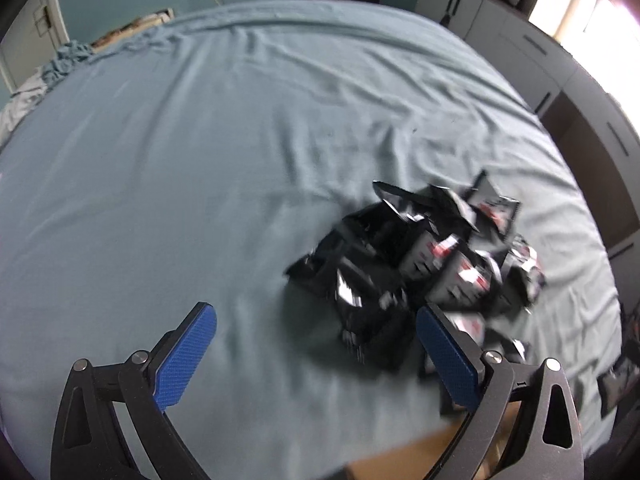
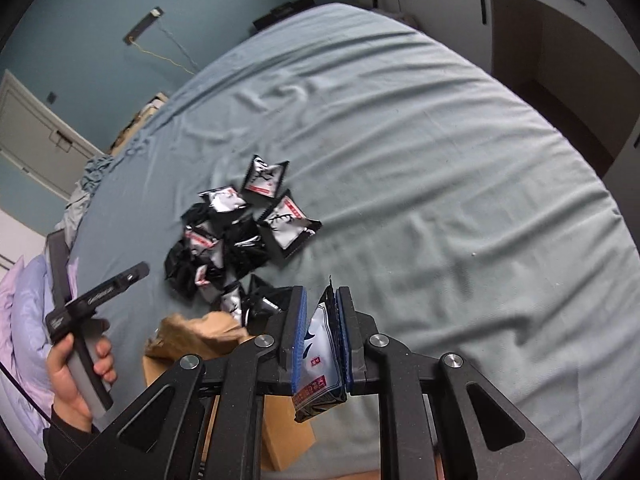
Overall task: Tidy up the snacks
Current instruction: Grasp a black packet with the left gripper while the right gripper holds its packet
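A: What sits nearest in the right wrist view?

B: The right gripper (image 2: 322,328), low in the centre, its blue pads pinching one black-and-white foil snack packet (image 2: 320,360) that hangs between them with a red label at its lower end.

A: And under it?

B: A brown cardboard box (image 2: 286,432) with a crumpled brown paper flap (image 2: 196,334), lower centre, on the pale blue-grey bedsheet (image 2: 440,200).

A: The remaining snacks?

B: A loose pile of black-and-white foil packets (image 2: 236,240) just beyond the box, centre left. It crowds the box's far edge.

A: The other hand?

B: At the lower left, the left hand (image 2: 76,376) grips the left gripper's handle. In the left wrist view the left gripper (image 1: 316,320) has its jaws spread wide with nothing between them; its right finger overlaps the blurred pile (image 1: 420,264).

A: Farther off?

B: Lilac pillows (image 2: 24,312) on the left edge, a white door (image 2: 36,136) in the teal wall (image 2: 100,12) upper left, grey cabinets (image 2: 520,20) upper right.
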The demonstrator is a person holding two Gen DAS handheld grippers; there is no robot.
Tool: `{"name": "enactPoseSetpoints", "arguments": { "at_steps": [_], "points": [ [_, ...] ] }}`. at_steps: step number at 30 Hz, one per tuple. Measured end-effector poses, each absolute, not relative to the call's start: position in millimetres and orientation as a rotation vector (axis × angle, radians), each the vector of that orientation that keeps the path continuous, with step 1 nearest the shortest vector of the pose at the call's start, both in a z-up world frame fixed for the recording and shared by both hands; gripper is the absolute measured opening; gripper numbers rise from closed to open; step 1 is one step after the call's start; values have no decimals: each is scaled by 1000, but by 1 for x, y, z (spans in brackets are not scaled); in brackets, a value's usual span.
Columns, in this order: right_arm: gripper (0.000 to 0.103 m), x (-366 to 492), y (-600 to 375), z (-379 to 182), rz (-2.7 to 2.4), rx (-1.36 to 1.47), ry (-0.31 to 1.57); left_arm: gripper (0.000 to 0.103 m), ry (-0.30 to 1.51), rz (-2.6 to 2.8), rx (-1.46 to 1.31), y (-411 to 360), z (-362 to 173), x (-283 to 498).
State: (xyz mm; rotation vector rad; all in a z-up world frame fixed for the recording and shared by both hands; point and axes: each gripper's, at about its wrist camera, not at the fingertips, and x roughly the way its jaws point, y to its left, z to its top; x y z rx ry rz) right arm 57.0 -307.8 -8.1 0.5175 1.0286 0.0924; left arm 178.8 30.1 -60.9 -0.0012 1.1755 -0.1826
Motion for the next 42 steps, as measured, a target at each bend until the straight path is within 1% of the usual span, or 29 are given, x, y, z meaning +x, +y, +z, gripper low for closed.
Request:
{"name": "enactPoseSetpoints", "arguments": {
  "at_steps": [1,3,6,9,10,11,12,15,16,17,21,25,27,30,33,36,38,40,41,42],
  "points": [
    [13,64,-307,-12,84,516,1035,102,1190,-171,-12,30,-67,187],
    [13,78,-305,-20,62,494,1053,98,1229,-160,-54,30,-82,204],
    [13,99,-302,-37,51,477,1094,90,1291,-177,-89,28,-101,217],
    [13,114,-294,-45,65,470,1118,74,1295,-150,-33,25,-109,216],
    [13,118,-290,-47,69,455,1127,61,1288,-139,-9,24,-107,215],
    [13,120,-288,-49,71,444,1133,39,1279,-138,0,23,-105,213],
    [13,125,-284,-53,77,434,1138,31,1271,-149,-10,23,-103,213],
    [13,125,-280,-55,76,403,1142,23,1265,-159,-56,28,-99,209],
    [13,124,-281,-55,68,396,1140,16,1260,-161,-69,29,-97,206],
    [13,123,-281,-55,59,394,1136,7,1254,-161,-86,32,-93,200],
    [13,113,-288,-50,8,394,1102,7,1191,-156,-112,42,-61,169],
    [13,100,-293,-45,-32,401,1080,7,1068,-228,-144,57,-8,123],
    [13,92,-295,-42,-42,407,1069,7,1016,-340,-142,60,16,96],
    [13,80,-294,-39,-52,419,1059,7,947,-527,-146,58,34,49],
    [13,71,-292,-36,-49,421,1051,7,908,-692,-92,50,43,9],
    [13,64,-292,-29,-45,414,1022,7,893,-780,-43,35,48,-10],
    [13,60,-294,-26,-28,425,1002,10,943,-812,-15,23,42,-19],
    [13,55,-298,-25,-12,444,992,14,1003,-783,45,13,24,-18],
    [13,53,-300,-24,-5,454,988,21,1032,-728,123,4,13,-19],
    [13,50,-303,-23,5,471,982,25,1051,-686,174,0,6,-17]
  ]
}}
